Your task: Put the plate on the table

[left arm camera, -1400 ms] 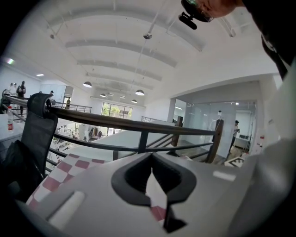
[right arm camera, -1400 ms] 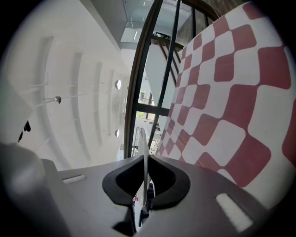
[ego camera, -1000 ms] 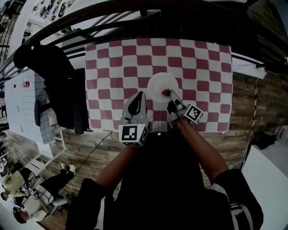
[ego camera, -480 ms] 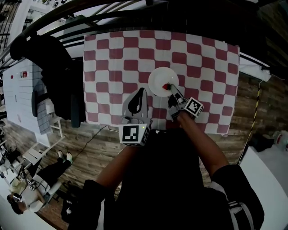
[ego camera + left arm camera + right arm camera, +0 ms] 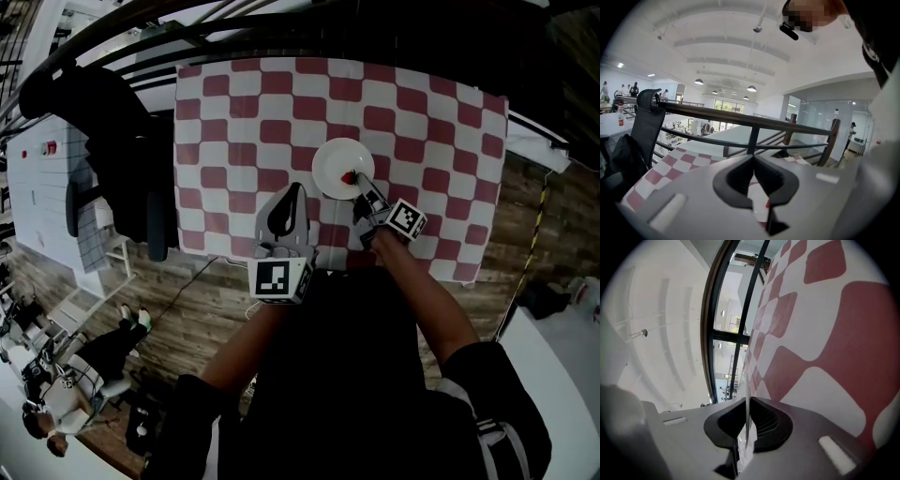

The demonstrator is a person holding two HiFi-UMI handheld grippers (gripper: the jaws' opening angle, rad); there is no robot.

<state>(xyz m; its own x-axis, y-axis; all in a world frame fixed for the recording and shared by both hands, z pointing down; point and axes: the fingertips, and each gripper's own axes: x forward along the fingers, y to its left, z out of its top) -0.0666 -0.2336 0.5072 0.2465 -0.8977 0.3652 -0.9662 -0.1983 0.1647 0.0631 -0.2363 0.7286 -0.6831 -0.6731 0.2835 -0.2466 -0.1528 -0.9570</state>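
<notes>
checked bench cloth (image 5: pixel 244 122) is showing red and white squares, edge to edge. round white plate (image 5: pixel 334 159) is reading plain white; a small red patch is showing where the right gripper (image 5: pixel 356 180) meets its rim. left gripper (image 5: pixel 294 191) and right gripper are both showing grey bodies with black pads. marker cubes (image 5: pixel 278 279) are carrying black-and-white squares. wooden plank floor (image 5: pixel 206 300) is looking brown, metal railing (image 5: pixel 281 28) black.

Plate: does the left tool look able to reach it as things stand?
Probably yes. The plate is just ahead and right of the left tool, with only bare checked cloth between them; the right tool grips the plate's near rim.
</notes>
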